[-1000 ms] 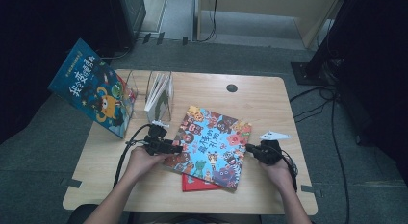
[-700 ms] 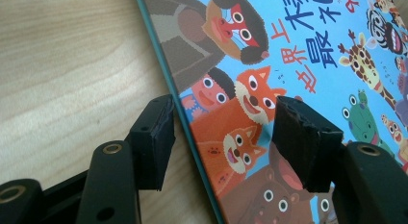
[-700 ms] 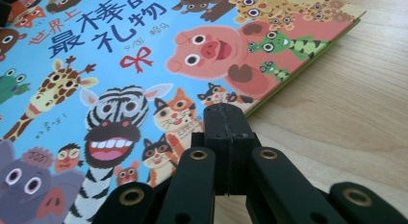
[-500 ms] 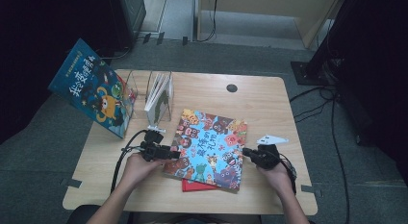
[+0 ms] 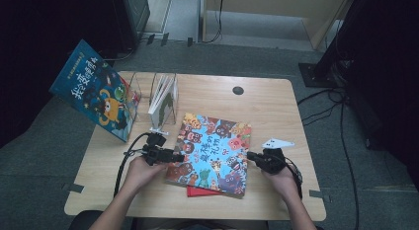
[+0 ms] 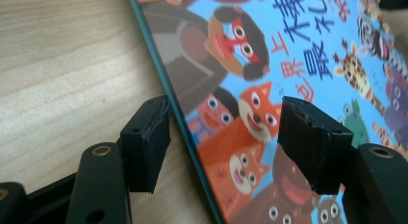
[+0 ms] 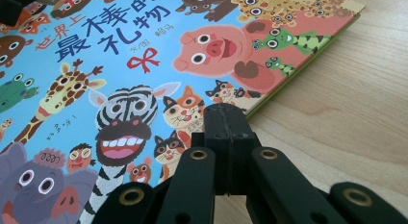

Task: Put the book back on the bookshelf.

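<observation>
The animal picture book (image 5: 212,153) was seen flat on the wooden table (image 5: 276,106), atop a red book (image 5: 200,192) w/ only a corner showing. Compared w/ the earlier frames, the book had been slid a little toward the person and turned slightly; the blue book (image 5: 94,94) leaning at the table's left end and the clear book rack (image 5: 163,99) were unchanged.

Left gripper (image 6: 223,132) was placed at the book's left edge, jaws apart and just opened further; in the left gripper view the edge ran between them, one pad over the table, the other over the cover, neither seen pressing.

Right gripper (image 7: 226,125) was held at the book's right edge, jaws closed together w/ nothing between; whether the tip touched the cover couldn't be told. Both hands were barely shifted.
</observation>
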The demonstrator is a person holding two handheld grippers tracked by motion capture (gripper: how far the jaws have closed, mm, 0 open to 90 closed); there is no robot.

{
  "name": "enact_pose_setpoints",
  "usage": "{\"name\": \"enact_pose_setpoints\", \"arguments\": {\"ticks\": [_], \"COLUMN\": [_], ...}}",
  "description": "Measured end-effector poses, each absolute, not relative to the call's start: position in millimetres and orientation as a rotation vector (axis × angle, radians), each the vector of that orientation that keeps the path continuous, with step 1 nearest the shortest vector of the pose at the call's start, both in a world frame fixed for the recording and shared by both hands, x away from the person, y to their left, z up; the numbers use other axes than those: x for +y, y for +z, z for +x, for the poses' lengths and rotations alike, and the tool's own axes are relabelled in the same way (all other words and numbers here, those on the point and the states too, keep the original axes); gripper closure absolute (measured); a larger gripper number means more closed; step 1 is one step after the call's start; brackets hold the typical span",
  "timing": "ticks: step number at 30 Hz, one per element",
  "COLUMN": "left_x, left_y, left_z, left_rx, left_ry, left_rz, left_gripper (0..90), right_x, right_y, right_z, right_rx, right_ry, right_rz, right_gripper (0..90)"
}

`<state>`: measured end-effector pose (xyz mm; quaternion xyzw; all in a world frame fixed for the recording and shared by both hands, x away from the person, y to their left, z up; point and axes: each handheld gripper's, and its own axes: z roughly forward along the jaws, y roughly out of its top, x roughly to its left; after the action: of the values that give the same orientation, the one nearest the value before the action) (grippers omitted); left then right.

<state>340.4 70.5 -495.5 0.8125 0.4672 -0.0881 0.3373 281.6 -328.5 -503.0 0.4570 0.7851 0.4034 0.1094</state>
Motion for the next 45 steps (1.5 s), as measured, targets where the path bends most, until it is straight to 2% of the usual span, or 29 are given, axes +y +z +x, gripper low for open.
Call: {"name": "enact_pose_setpoints", "arguments": {"ticks": [12, 19, 24, 28, 30, 33, 45], "left_x": [70, 74, 76, 80, 78, 71, 68], "left_y": [-496, -496, -489, -473, -469, -472, -454], "left_z": [352, 362, 362, 360, 360, 362, 375], "left_rx": [1.285, 1.347, 1.343, 1.311, 1.301, 1.286, 1.263], "left_ry": [-0.184, -0.313, -0.320, -0.338, -0.335, -0.417, -0.530], "left_rz": [2.074, 2.023, 2.022, 1.949, 1.965, 2.024, 2.012], "left_gripper": [36.9, 43.0, 44.9, 47.3, 47.5, 47.3, 54.2], "right_x": [-323, -322, -323, -323, -323, -322, -320], "right_y": [-503, -504, -505, -507, -508, -509, -510], "right_z": [282, 282, 283, 283, 283, 284, 286], "right_rx": [2.315, 2.321, 2.317, 2.324, 2.328, 2.325, 2.322], "right_ry": [1.201, 1.205, 1.227, 1.210, 1.201, 1.204, 1.211], "right_rz": [1.346, 1.357, 1.349, 1.348, 1.351, 1.346, 1.332], "right_gripper": [90.0, 90.0, 90.0, 90.0, 90.0, 90.0, 90.0]}}
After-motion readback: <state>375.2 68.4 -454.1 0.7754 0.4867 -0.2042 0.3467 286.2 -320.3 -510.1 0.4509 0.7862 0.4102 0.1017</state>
